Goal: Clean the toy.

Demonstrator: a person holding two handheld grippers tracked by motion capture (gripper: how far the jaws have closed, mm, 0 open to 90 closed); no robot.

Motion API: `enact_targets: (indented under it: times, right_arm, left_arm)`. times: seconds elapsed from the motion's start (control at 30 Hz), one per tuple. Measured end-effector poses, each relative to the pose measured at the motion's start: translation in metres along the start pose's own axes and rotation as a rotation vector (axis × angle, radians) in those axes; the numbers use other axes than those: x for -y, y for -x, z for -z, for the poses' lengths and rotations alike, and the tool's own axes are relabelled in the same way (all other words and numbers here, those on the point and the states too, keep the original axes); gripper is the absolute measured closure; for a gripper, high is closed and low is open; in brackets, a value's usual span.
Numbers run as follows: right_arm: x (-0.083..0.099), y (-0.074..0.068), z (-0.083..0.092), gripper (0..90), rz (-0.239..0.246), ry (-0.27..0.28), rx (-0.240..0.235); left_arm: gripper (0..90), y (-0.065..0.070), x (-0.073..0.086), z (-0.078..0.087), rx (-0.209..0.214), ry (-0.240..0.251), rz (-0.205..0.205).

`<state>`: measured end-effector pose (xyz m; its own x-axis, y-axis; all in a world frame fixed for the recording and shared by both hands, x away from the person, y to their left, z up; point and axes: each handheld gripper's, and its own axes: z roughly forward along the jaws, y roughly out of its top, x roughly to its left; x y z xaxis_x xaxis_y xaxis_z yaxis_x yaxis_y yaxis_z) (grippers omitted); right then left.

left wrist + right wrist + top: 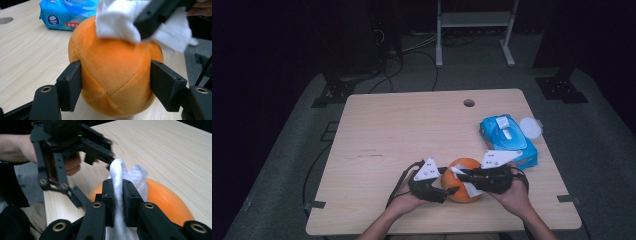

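1. an orange plush ball [463,180] sits on the near part of a light wooden table [402,130], close to the front edge, between the person's two hands.
2. a white wipe [117,21] lies draped over the top of the ball, touching its fabric.
3. the right gripper [117,202] is clenched on the wipe: in the right gripper view the white sheet is pinched between its two black jaws and rises above them, with the ball just beyond.
4. the left gripper [116,86] grasps the ball from the side; in the left gripper view its two pads press the ball's left and right flanks at mid height.
5. in the high view the left gripper [432,182] and the right gripper [487,176] face each other across the ball, each with a pale three-cornered plate on top.
6. a blue pack of wet wipes [507,140] lies behind and to the right of the ball, near it, its round lid flipped open.
7. a small round hole [469,103] marks the table's far edge.
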<state>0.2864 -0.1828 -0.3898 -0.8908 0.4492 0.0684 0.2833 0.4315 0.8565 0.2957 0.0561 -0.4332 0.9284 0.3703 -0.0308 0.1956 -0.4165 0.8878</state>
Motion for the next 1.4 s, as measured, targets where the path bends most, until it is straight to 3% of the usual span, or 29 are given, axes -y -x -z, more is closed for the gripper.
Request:
enact_targets:
  times: [0.17,0.3,0.43,0.5,0.63,0.67,0.7,0.8,0.83,0.87,0.9,0.93,1.1,1.13,1.17,1.2,1.3,1.33,1.4]
  right_arm:
    - [0.008,0.016,0.011,80.3,-0.067,0.019,0.009]
    - [0.007,0.014,0.01,80.3,-0.071,0.025,0.004]
    - [-0.003,-0.008,-0.002,80.2,0.004,0.0,-0.052]
    - [-0.005,-0.012,-0.006,80.3,0.039,-0.024,-0.029]
    - [-0.002,-0.001,0.001,80.3,0.006,-0.007,0.005]
    - [0.002,0.01,0.01,80.3,-0.022,0.002,0.045]
    - [0.004,0.013,0.012,80.3,-0.037,0.004,0.054]
    - [0.012,0.024,0.015,80.3,-0.097,0.011,0.026]
    - [0.013,0.024,0.013,80.3,-0.1,0.009,0.018]
    - [0.013,0.024,0.013,80.3,-0.1,0.009,0.018]
    - [0.011,0.019,0.008,80.3,-0.095,0.004,-0.007]
    - [0.01,0.015,0.006,80.2,-0.087,0.002,-0.013]
    - [0.0,-0.004,-0.006,80.2,-0.022,-0.011,-0.051]
    - [-0.002,-0.005,-0.006,80.2,-0.015,-0.005,-0.049]
    - [-0.002,-0.005,-0.006,80.2,-0.015,-0.005,-0.049]
    - [-0.005,-0.003,-0.002,80.3,-0.007,0.002,-0.028]
    - [-0.005,0.003,0.006,80.3,-0.007,0.01,0.009]
    - [-0.002,0.01,0.013,80.2,-0.009,-0.005,0.067]
    - [0.004,0.019,0.017,80.2,-0.039,-0.013,0.071]
  left_arm:
    - [24.9,-0.004,0.003,-0.002,0.039,0.028,0.046]
    - [26.6,-0.004,0.002,-0.002,0.03,0.031,0.051]
    - [29.3,-0.004,0.002,-0.002,0.018,0.019,0.04]
    - [29.6,-0.005,0.004,-0.001,0.02,0.014,0.044]
    - [29.3,-0.009,0.007,0.0,0.021,0.008,0.057]
    - [28.8,-0.011,0.009,0.0,0.024,0.007,0.068]
    - [28.0,-0.012,0.009,0.0,0.03,0.006,0.073]
    - [19.0,-0.018,0.009,-0.002,0.068,0.01,0.134]
    - [16.7,-0.02,0.009,-0.002,0.074,0.015,0.164]
    - [14.4,-0.02,0.009,-0.002,0.074,0.015,0.164]
    - [14.4,-0.023,0.01,-0.003,0.093,0.026,0.208]
    - [15.4,-0.023,0.01,-0.005,0.102,0.027,0.222]
    - [27.5,-0.007,0.004,-0.003,0.039,0.018,0.06]
    - [28.2,-0.003,0.002,-0.003,0.031,0.016,0.024]
    - [28.6,-0.003,0.002,-0.003,0.031,0.016,0.024]
    - [28.9,0.003,0.0,-0.003,0.019,0.005,-0.03]
    - [28.5,0.005,0.0,-0.003,0.023,0.006,-0.049]
    - [27.4,0.005,0.001,-0.002,0.036,0.015,-0.036]
    - [21.5,0.0,0.002,-0.003,0.047,0.029,0.02]
